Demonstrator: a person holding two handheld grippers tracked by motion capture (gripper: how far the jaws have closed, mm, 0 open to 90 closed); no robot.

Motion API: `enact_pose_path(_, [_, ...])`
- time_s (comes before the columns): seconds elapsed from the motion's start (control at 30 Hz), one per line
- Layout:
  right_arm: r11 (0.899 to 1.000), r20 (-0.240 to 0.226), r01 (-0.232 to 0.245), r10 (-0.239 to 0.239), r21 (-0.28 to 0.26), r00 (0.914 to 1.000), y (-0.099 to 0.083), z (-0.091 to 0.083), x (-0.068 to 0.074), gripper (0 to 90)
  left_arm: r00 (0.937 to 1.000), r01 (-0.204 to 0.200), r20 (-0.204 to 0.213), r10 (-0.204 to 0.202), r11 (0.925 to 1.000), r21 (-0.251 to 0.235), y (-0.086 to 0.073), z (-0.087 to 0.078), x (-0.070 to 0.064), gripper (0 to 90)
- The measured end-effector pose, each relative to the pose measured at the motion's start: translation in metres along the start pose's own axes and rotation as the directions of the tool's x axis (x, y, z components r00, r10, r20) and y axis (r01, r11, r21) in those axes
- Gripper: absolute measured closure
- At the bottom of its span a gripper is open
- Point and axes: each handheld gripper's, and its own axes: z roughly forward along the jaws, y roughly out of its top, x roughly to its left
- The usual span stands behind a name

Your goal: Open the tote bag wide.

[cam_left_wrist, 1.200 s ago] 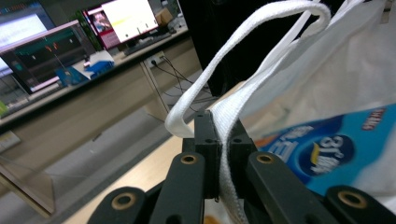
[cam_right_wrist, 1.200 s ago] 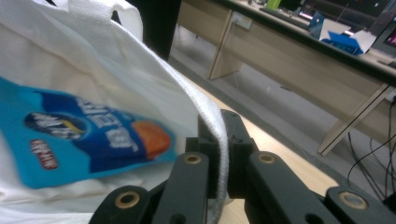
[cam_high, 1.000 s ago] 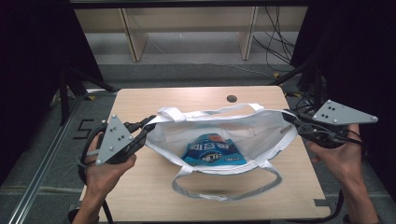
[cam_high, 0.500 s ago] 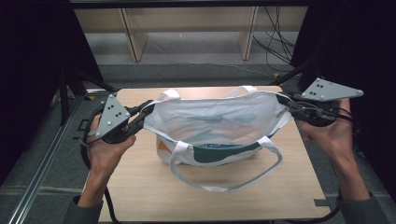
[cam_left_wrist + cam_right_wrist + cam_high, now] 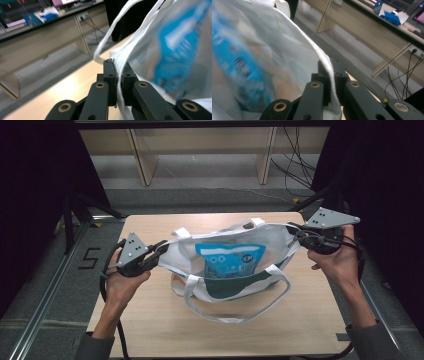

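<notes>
The left gripper (image 5: 159,251) and right gripper (image 5: 296,233) each clamp the white fabric tote bag (image 5: 280,251) by opposite rim ends. A blue printed pouch (image 5: 229,261) stands inside (label blurred), above the light wooden table (image 5: 150,320).

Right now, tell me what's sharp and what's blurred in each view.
High view: evenly lit and sharp over the table, black at the sides. Left gripper view: jaws and the bag hem crisp, the blue packet smeared out of focus, soft glare on the wood. Right gripper view: jaws and hem sharp, the packet blurred, the background shelves fairly clear.
</notes>
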Motion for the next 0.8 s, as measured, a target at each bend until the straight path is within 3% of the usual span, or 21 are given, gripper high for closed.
enact_pose_path(0.1, [1.000, 0.000, -0.010, 0.010, 0.015, 1.0000, -0.007, 0.008, 0.000, 88.4, 0.9992, 0.039, 0.008, -0.039, 0.9991, 0.015, -0.009, 0.013, 0.003, 85.4])
enact_pose_path(0.17, [0.998, -0.003, -0.046, 0.046, 0.030, 0.9989, -0.011, 0.014, 0.000, 88.3, 0.9986, 0.052, 0.007, -0.052, 0.9982, 0.030, -0.011, 0.022, 0.006, 85.2])
enact_pose_path(0.2, [0.999, 0.003, -0.032, 0.032, 0.029, 0.9995, -0.013, 0.016, -0.003, 88.3, 0.9979, 0.065, 0.007, -0.065, 0.9975, 0.030, -0.012, 0.026, 0.008, 85.0])
enact_pose_path(0.27, [0.998, 0.007, -0.050, 0.049, 0.036, 0.9988, -0.017, 0.022, -0.006, 88.3, 0.9972, 0.075, 0.002, -0.075, 0.9963, 0.041, -0.013, 0.035, 0.010, 84.9])
enact_pose_path(0.3, [0.996, 0.005, -0.074, 0.074, 0.043, 0.9973, -0.019, 0.025, -0.005, 88.3, 0.9972, 0.074, 0.000, -0.074, 0.9960, 0.049, -0.014, 0.039, 0.010, 85.0])
enact_pose_path(0.37, [0.996, 0.010, -0.072, 0.071, 0.058, 0.9974, -0.023, 0.029, -0.007, 88.3, 0.9964, 0.085, -0.004, -0.085, 0.9939, 0.071, -0.019, 0.046, 0.009, 85.0])
enact_pose_path(0.4, [0.996, 0.015, -0.068, 0.067, 0.059, 0.9976, -0.026, 0.030, -0.007, 88.3, 0.9978, 0.065, 0.002, -0.066, 0.9956, 0.068, -0.022, 0.049, 0.010, 84.9])
enact_pose_path(0.43, [0.994, 0.015, -0.089, 0.088, 0.064, 0.9960, -0.030, 0.032, -0.006, 88.3, 0.9976, 0.068, 0.008, -0.069, 0.9952, 0.070, -0.025, 0.052, 0.009, 85.0])
enact_pose_path(0.53, [0.993, 0.008, -0.092, 0.091, 0.069, 0.9958, -0.043, 0.037, -0.007, 88.2, 0.9972, 0.071, 0.015, -0.073, 0.9933, 0.091, -0.036, 0.060, 0.007, 84.8])
enact_pose_path(0.67, [0.991, -0.003, -0.112, 0.112, 0.080, 0.9937, -0.056, 0.044, -0.005, 88.0, 0.9963, 0.075, 0.032, -0.080, 0.9888, 0.129, -0.052, 0.070, 0.004, 84.6])
enact_pose_path(0.73, [0.988, -0.013, -0.128, 0.130, 0.086, 0.9915, -0.061, 0.046, -0.003, 88.0, 0.9910, 0.123, 0.033, -0.130, 0.9792, 0.162, -0.062, 0.073, 0.001, 84.2])
enact_pose_path(0.8, [0.986, -0.013, -0.138, 0.140, 0.090, 0.9901, -0.066, 0.048, 0.001, 87.9, 0.9897, 0.130, 0.036, -0.138, 0.9755, 0.178, -0.069, 0.076, 0.000, 84.3])
